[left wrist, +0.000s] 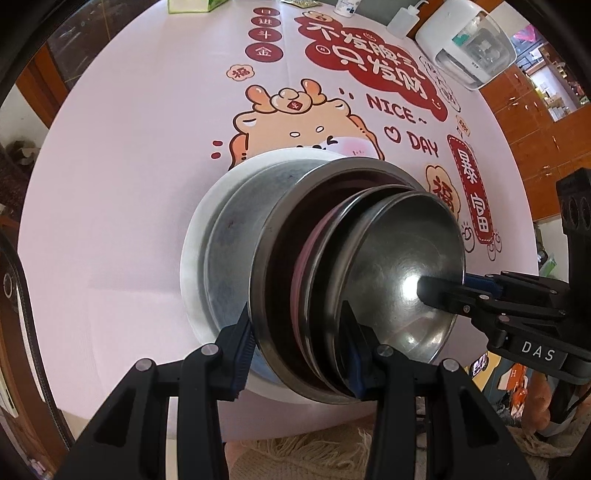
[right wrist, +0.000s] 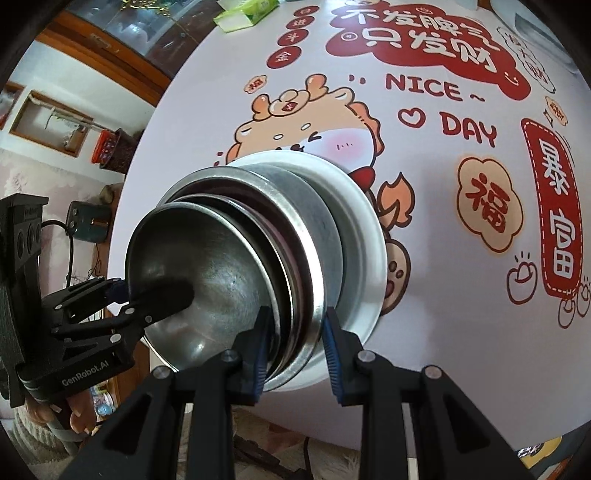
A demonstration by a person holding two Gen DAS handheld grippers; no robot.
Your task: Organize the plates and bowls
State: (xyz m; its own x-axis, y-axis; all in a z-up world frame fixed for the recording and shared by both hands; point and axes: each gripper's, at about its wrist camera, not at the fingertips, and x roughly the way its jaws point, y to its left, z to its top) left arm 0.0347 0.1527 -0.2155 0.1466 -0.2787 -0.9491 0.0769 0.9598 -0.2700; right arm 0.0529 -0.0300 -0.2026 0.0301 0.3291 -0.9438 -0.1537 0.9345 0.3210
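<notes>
both grippers (left wrist: 299, 354) (right wrist: 293, 350) clamping nested metal bowls (left wrist: 369, 266), white appliance (left wrist: 465, 40), squeeze bottle (left wrist: 400, 20) beyond

You see: bowls (left wrist: 402, 266) – at least three metal, nested | plate (left wrist: 195, 251) – one white, underneath | grippers – two | bottle (left wrist: 400, 18) – one | green box (right wrist: 247, 13) – one

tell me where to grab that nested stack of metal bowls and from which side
Grip the stack of metal bowls at its rims on two opposite sides, one finger inside and one outside, coming from above. The thin upturned rims fit between the fingers. The left gripper and right gripper already sit this way.
</notes>
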